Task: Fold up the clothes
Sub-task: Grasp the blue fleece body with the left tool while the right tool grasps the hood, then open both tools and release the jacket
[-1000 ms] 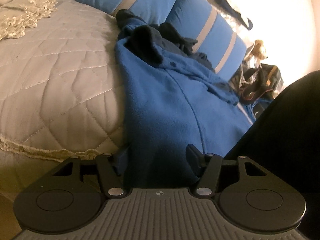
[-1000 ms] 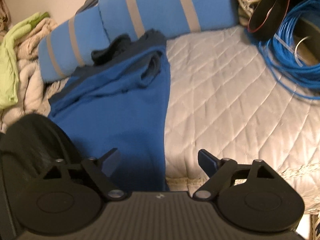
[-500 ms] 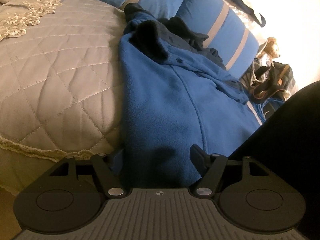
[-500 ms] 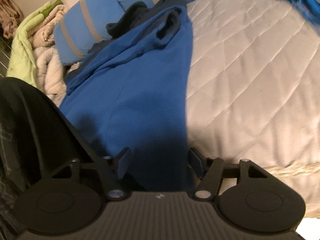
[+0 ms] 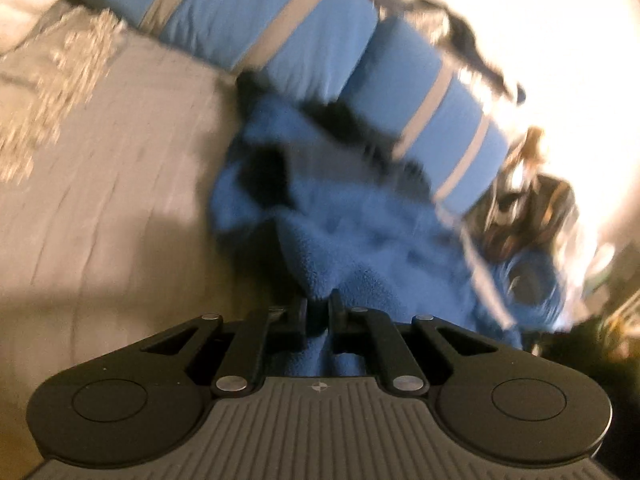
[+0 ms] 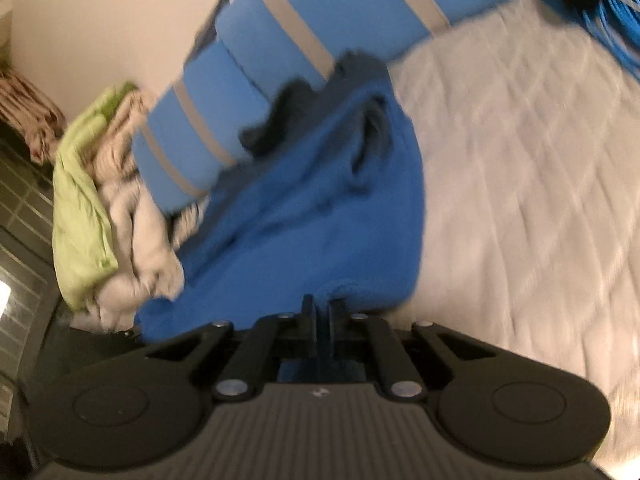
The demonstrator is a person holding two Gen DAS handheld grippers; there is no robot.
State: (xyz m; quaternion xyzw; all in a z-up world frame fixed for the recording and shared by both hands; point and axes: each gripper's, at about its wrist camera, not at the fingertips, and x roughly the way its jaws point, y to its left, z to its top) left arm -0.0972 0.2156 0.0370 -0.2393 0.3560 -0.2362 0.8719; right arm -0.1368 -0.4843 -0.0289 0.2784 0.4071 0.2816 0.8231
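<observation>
Two grippers hold the same blue fleece top by its near edge, at the near edge of the bed. Left gripper has its fingers pinched nearly together w/ a bunch of blue fleece squeezed between them. Right gripper is pinched the same way on a fold of the top. The top lies on the bed cover, running from the near edge up to the pillows, w/ a dark part near its far end. Blue pillows w/ grey stripes sit along the far edge of the bed, and the top's far end touches them. In the right wrist view the same pillows lie across the far edge. A pile of pale and green clothes sits off the bed's left side, just beside the top. A coil of blue cable lies at the far right corner of the bed. The cover is pale grey w/ diamond stitching, and it has a frilly lace bit at the far left. Dark bags or stuff sit past the pillows, too blurry to tell what. Both views are blurry.
</observation>
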